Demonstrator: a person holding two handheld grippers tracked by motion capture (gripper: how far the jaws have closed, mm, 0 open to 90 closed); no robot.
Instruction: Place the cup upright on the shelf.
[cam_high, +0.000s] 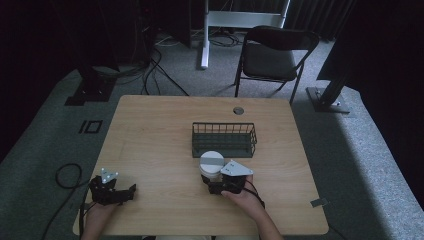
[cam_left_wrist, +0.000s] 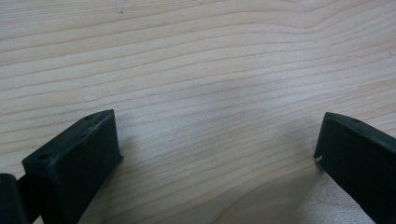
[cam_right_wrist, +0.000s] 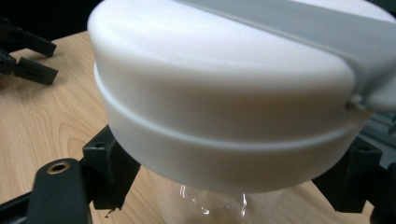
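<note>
We gripped the jar (cam_high: 212, 166) just in front of the wire basket (cam_high: 224, 139) with our right gripper (cam_right_wrist: 224, 182); our left gripper (cam_left_wrist: 215, 154) rested spread on the counter (cam_high: 150, 135). No readable writing.

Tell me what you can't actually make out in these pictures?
- What the jar holds: in the right gripper view its white lid covers the clear body.
- Whether the right gripper squeezes the jar: its fingers disappear under the lid.
- The basket's contents: too dark and small in the high view.
- The left gripper's body: cut off by the frame's bottom edge.
</note>
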